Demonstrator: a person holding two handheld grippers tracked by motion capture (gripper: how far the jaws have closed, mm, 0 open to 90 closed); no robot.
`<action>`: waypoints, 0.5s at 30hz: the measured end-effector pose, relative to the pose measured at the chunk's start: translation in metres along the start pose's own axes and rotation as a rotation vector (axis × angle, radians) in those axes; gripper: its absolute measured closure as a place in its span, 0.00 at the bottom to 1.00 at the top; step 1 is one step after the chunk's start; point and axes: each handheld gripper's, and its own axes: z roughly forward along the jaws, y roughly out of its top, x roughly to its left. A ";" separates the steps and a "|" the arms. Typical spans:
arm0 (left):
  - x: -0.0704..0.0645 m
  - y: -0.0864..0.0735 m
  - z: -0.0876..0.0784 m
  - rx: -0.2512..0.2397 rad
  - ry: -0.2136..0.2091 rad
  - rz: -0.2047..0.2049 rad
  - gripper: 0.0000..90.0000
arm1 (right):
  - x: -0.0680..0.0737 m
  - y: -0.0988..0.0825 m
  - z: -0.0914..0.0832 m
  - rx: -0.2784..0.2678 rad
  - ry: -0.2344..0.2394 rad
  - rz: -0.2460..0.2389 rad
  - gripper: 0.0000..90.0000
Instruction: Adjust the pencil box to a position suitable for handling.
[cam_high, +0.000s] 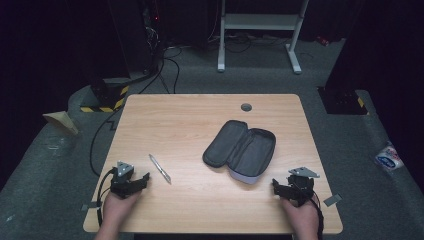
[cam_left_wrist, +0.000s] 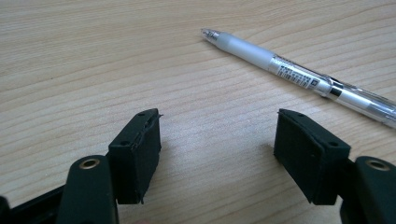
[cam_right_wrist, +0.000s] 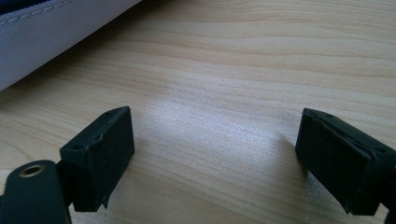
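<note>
A clear plastic pen (cam_high: 160, 168) lies flat on the wooden table (cam_high: 200, 115), left of centre. My left gripper (cam_high: 142, 179) rests near the front left edge, just left of the pen, jaws open and empty. In the left gripper view the pen (cam_left_wrist: 299, 77) lies slantwise beyond the open gripper (cam_left_wrist: 219, 140). A dark pencil case (cam_high: 240, 149) lies unzipped and spread open at centre right, its grey outer side (cam_right_wrist: 51, 32) showing in the right gripper view. My right gripper (cam_high: 276, 187) sits at the front right, below the case, with my right gripper (cam_right_wrist: 215, 154) open and empty.
A round grey cable grommet (cam_high: 246, 107) sits near the table's far edge. Cables and a white frame (cam_high: 260, 30) stand on the floor behind the table. A person's hands hold both grippers at the near edge.
</note>
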 end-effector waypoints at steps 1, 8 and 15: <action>0.000 0.000 0.000 0.000 0.000 0.000 0.35 | 0.000 0.000 0.000 0.000 0.000 0.000 0.13; 0.000 0.000 0.000 0.000 0.000 0.000 0.35 | 0.000 0.000 0.000 -0.003 0.004 -0.004 0.14; 0.000 0.000 -0.001 0.002 -0.003 -0.002 0.35 | 0.001 0.004 0.004 -0.001 0.010 -0.010 0.14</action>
